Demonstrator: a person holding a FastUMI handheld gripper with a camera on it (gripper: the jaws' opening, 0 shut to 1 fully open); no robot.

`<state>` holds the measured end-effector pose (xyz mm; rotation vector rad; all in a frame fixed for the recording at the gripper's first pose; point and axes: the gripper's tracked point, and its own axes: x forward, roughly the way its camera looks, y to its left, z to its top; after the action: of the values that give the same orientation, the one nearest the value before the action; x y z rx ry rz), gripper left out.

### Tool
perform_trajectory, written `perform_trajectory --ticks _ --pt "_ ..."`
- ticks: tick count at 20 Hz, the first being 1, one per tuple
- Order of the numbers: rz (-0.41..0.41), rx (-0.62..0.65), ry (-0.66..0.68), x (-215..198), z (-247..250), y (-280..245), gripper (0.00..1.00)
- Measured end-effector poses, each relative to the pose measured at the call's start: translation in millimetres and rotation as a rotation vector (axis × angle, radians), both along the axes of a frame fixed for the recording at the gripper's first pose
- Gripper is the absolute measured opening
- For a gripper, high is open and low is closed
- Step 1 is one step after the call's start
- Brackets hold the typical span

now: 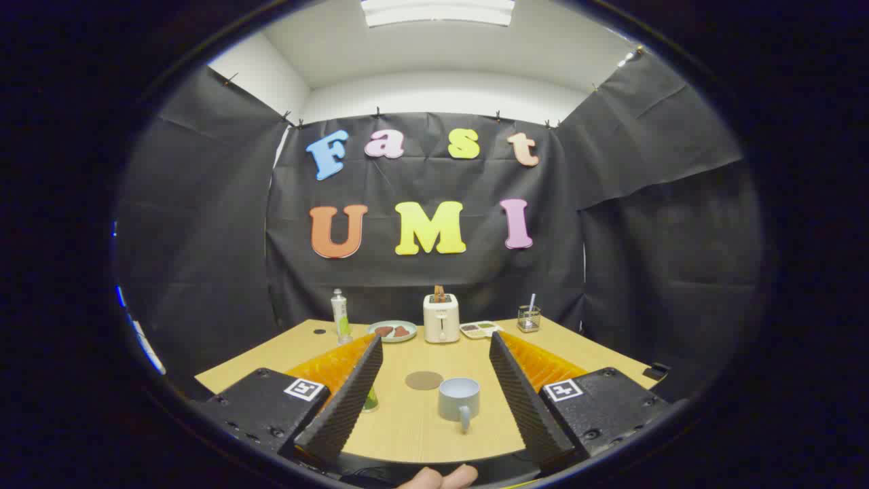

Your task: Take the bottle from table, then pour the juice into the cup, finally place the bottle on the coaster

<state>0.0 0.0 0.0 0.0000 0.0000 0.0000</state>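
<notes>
At far left on the surface (407,428) we see the bottle (341,316), upright beside a plate (392,331) and well beyond our gripper (434,370), whose jaws stand wide and hold nothing. We judge it light, slim, smooth and tippy, so mid-body suits. Nearer, between the jaws, lie the coaster (423,380) and cup (459,399).

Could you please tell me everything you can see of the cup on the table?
The cup is a pale blue-grey mug, ceramic by its look, standing upright on the wooden table. Its handle points toward the camera. It sits between the fingers of the open gripper, untouched, just beside the round brown coaster.
</notes>
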Motion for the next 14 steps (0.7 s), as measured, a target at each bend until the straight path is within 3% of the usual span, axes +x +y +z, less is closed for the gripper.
perform_trajectory --ticks 14 --pt "0.086 -0.049 0.087 55.8 -49.3 68.4 1.0"
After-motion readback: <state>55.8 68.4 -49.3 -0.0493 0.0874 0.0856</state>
